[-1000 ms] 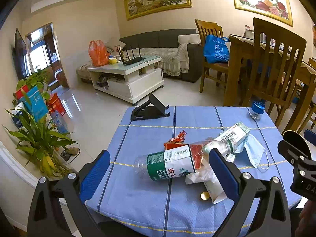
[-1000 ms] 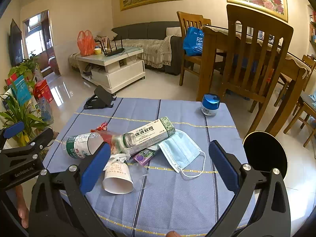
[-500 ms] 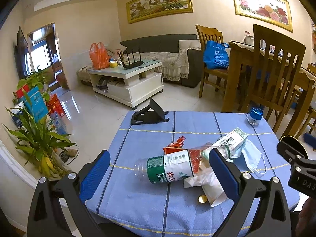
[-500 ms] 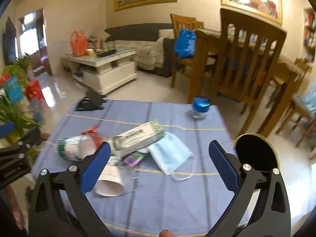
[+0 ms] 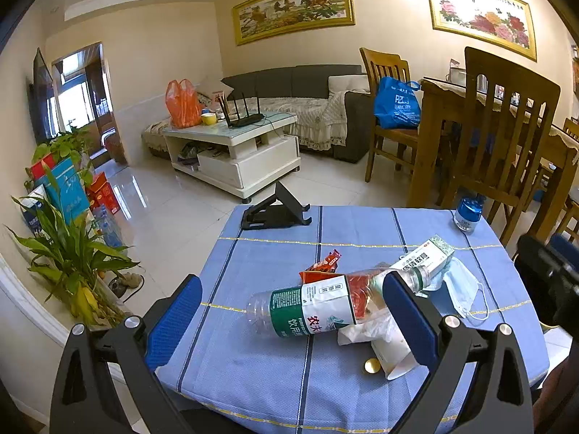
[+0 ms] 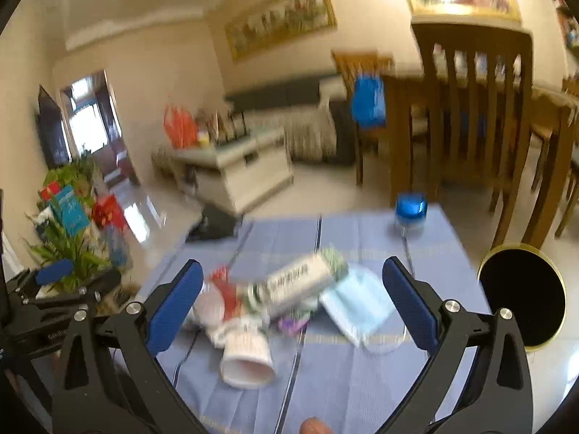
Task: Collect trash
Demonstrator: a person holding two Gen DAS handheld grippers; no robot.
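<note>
Bright daylight from doorway, glare on floor; left sharp, right motion-blurred, fisheye-bent edges.

The whole right wrist view was smeared by motion blur: the print on the carton could not be read, and the plastic bottle beside it dissolved into streaks of red and white. A small purple scrap under the carton was too blurred to identify. In the left wrist view, the right finger of the left gripper covered the bottle's neck and part of the paper cup. The face mask lay partly under the carton. The right gripper was cut off by the picture's right edge, its jaws out of sight there. The bench ran out of frame below.
</note>
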